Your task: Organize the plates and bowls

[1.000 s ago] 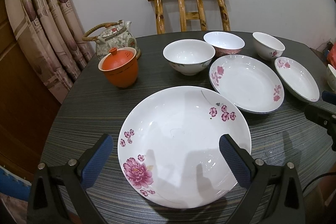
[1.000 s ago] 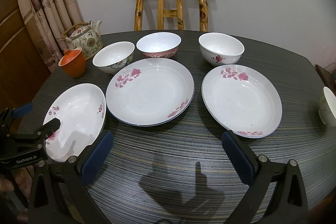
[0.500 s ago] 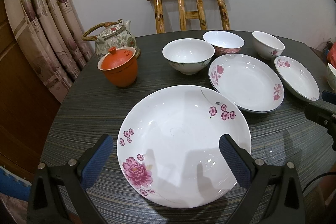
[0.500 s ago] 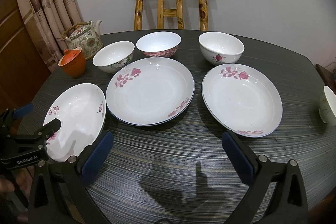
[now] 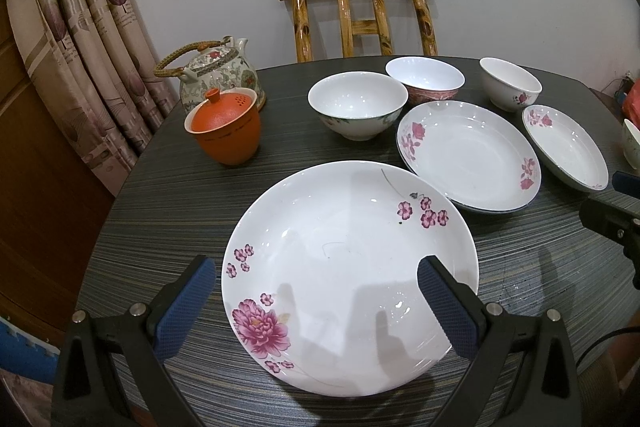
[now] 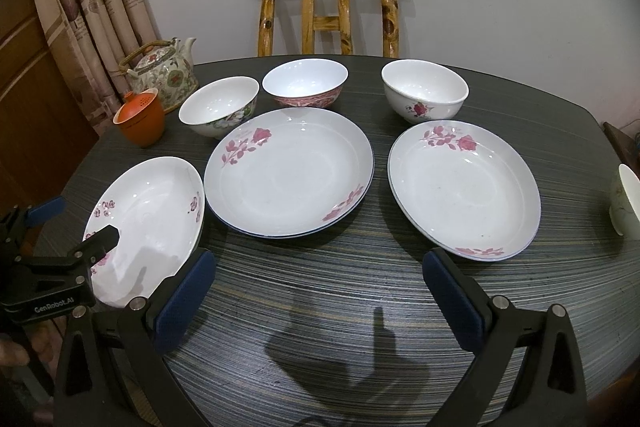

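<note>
White porcelain is all still spread out on the dark striped table (image 6: pixel 320 307), and almost nothing has changed over the last second: your left gripper (image 5: pixel 316 291) has only crept a touch closer over the peony plate (image 5: pixel 348 247), and your right gripper (image 6: pixel 316 287) has barely stirred. So you are still lining up, and no stacking has begun.

Your left jaws stand wide open, one pad to each side of the peony plate's near half, above it and not touching as far as the view shows. That plate sits at the table's near left edge. Your right jaws are equally wide open over bare table at the near edge, holding nothing.

The rest of the ware has kept its place. The middle plate (image 6: pixel 288 171) lies just beside the peony plate toward the table's centre, their rims very close; I cannot tell if they touch. The right plate (image 6: pixel 464 195) lies apart from it, toward the right edge. Behind them, toward the far edge, stand three bowls: the green-patterned bowl (image 6: pixel 218 111), the red-sided bowl (image 6: pixel 304 83) and the rose bowl (image 6: pixel 424 95). The orange lidded cup (image 5: pixel 224 127) and the teapot (image 5: pixel 218 71) wait at the far left edge.

My reading: your next move is to lower the left gripper and take the peony plate by its rim, so it can be stacked with the other plates.
</note>
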### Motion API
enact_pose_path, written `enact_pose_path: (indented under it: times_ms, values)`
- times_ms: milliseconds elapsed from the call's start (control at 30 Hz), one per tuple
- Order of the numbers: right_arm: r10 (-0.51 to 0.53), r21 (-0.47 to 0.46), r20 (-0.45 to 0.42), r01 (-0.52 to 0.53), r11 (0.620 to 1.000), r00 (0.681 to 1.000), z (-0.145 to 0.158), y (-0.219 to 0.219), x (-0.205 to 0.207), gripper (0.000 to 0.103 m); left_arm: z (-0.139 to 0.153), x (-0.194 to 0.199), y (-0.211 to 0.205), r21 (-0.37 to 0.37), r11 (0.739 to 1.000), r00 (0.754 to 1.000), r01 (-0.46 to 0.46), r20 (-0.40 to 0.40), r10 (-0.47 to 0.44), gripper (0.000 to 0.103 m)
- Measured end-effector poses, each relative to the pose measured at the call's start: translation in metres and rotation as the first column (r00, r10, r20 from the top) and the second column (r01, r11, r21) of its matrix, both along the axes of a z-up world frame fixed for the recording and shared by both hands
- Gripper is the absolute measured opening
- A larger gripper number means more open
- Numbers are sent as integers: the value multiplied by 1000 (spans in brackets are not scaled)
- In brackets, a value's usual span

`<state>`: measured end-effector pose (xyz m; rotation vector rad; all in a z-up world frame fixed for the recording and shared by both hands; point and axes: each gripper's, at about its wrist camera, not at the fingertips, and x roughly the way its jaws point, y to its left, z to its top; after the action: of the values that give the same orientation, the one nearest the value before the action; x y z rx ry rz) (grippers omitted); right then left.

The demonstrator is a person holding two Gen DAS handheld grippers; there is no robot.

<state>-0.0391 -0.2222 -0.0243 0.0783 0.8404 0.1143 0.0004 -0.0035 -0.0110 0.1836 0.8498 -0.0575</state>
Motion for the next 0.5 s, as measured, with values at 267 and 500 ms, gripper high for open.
enact_pose_path:
  times_ms: [267, 500]
  values:
    - [2, 1, -3, -2, 1000, 1000, -1, 2, 0, 103, -1, 1, 0, -7, 1000, 1000, -1, -4, 1, 103]
    - [16, -6, 6, -16, 1000, 1000, 0, 6, -2, 103, -4, 1, -1, -20, 1000, 1000, 0, -15, -1, 103]
